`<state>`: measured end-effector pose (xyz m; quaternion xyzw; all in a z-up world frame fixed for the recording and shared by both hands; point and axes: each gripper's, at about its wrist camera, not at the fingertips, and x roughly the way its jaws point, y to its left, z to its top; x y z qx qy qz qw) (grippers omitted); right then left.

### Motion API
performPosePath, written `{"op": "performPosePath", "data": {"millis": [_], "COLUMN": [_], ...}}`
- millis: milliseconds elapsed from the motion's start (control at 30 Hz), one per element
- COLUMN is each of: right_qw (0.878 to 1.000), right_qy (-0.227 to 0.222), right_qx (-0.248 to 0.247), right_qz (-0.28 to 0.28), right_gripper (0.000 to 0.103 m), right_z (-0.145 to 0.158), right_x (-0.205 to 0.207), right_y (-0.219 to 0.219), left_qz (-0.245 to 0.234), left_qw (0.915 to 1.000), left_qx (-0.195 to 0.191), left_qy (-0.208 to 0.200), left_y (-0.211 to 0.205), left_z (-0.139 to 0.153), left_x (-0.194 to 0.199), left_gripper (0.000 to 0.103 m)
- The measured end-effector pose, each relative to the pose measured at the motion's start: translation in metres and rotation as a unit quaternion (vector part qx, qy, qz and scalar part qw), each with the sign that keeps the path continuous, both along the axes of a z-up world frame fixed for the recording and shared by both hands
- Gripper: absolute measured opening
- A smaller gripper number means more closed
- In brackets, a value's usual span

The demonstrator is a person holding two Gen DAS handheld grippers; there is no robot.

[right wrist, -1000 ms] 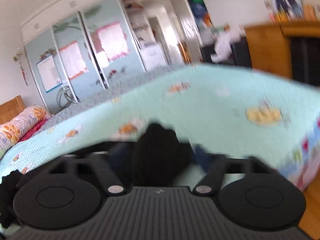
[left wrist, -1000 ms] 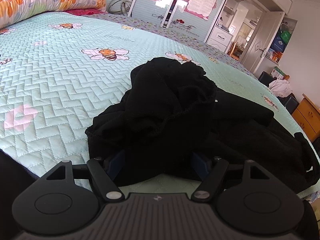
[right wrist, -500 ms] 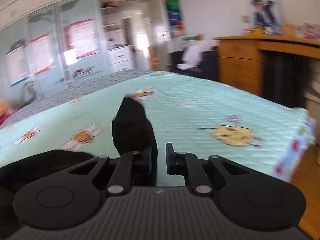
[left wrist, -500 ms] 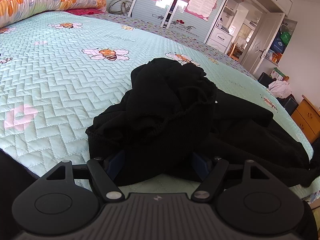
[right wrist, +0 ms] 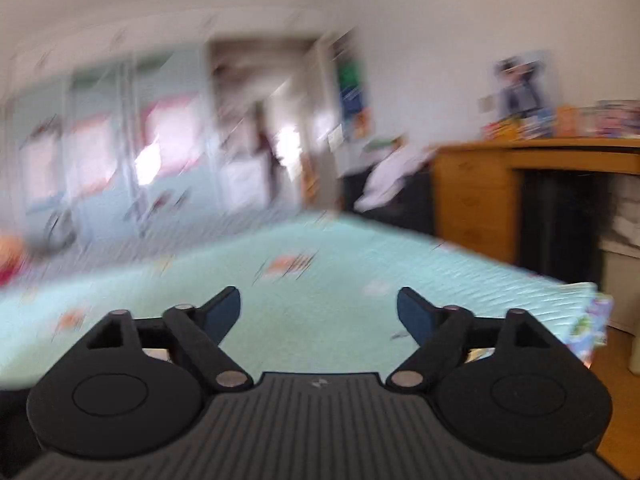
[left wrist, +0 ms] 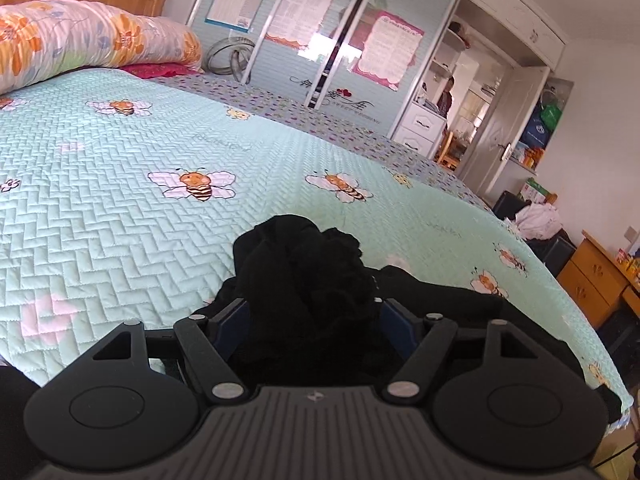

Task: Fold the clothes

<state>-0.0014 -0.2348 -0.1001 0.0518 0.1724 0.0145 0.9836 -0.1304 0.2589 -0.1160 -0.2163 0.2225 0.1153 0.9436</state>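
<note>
While your left gripper [left wrist: 312, 312] is gripping a thick bunch of the black garment [left wrist: 304, 276] between its blue pads, your right gripper [right wrist: 319, 308] is working with nothing in it: its jaws are opening, standing wide, and only the mint quilted bedspread [right wrist: 320, 320] is showing between them. The garment is sitting at the near edge of the bed, bunched up between the left fingers and trailing off to the right across the bedspread [left wrist: 120, 220] toward the bed's edge. Only your left wrist view is giving you the cloth; the right wrist view is showing none of it, and that view is smearing with motion blur, so its far details are hard to read. The left view is also giving you the bee pattern on the bedspread, the floral pillow [left wrist: 80, 40] at the headboard, and the sliding wardrobe doors [left wrist: 320, 40] with posters. The right view is instead showing you the wooden desk [right wrist: 520, 184] at the right, with bright boxes lined along its top.
</note>
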Motion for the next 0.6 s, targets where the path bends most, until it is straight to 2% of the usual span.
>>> {"op": "performPosePath", "data": {"millis": [67,133,167,200,233,267,333,433,467,500,533,567,600], "right_qw": [0.996,0.985,0.978,0.971,0.967,0.964,0.964,0.973,0.972,0.973,0.973,0.974,0.975], "right_qy": [0.084,0.164,0.19,0.205,0.209,0.212,0.192,0.091,0.06,0.053,0.058,0.063,0.063], "right_qx": [0.021,0.054,0.083,0.119,0.145,0.16,0.185,0.214,0.226,0.226,0.222,0.217,0.211], "right_qz": [0.005,-0.005,-0.012,-0.02,-0.021,-0.011,-0.004,-0.005,-0.005,-0.01,-0.017,-0.023,-0.023], "right_gripper": [0.085,0.084,0.08,0.069,0.05,0.012,0.008,0.009,0.021,0.048,0.063,0.074,0.073], "right_z": [-0.027,-0.056,-0.066,-0.073,-0.075,-0.071,-0.043,0.006,0.019,0.024,0.025,0.026,0.022], "right_x": [0.031,0.06,0.072,0.081,0.089,0.1,0.134,0.165,0.171,0.176,0.18,0.184,0.178], "right_y": [-0.002,-0.007,-0.011,-0.018,-0.015,-0.011,-0.013,-0.022,-0.026,-0.027,-0.027,-0.027,-0.024], "left_qz": [-0.011,-0.017,-0.019,-0.018,-0.017,-0.014,-0.01,-0.006,-0.006,-0.006,-0.007,-0.007,-0.006], "left_qw": [0.9999,0.9997,0.9996,0.9995,0.9996,0.9996,0.9995,0.9996,0.9997,0.9997,0.9997,0.9998,0.9998], "left_qx": [0.008,0.016,0.02,0.02,0.019,0.019,0.018,0.018,0.018,0.017,0.016,0.015,0.011], "left_qy": [0.004,0.009,0.011,0.013,0.015,0.017,0.022,0.02,0.019,0.017,0.016,0.014,0.013], "left_y": [-0.004,-0.008,-0.009,-0.008,-0.007,-0.005,-0.002,0.001,0.001,0.001,0.001,0.002,0.004], "left_z": [0.0,0.0,0.0,0.0,-0.001,-0.001,-0.001,0.001,0.002,0.002,0.003,0.003,0.003], "left_x": [0.002,0.004,0.005,0.006,0.006,0.006,0.01,0.014,0.015,0.015,0.016,0.017,0.018], "left_gripper": [0.075,0.075,0.075,0.075,0.075,0.075,0.075,0.075,0.075,0.075,0.075,0.075,0.075]}}
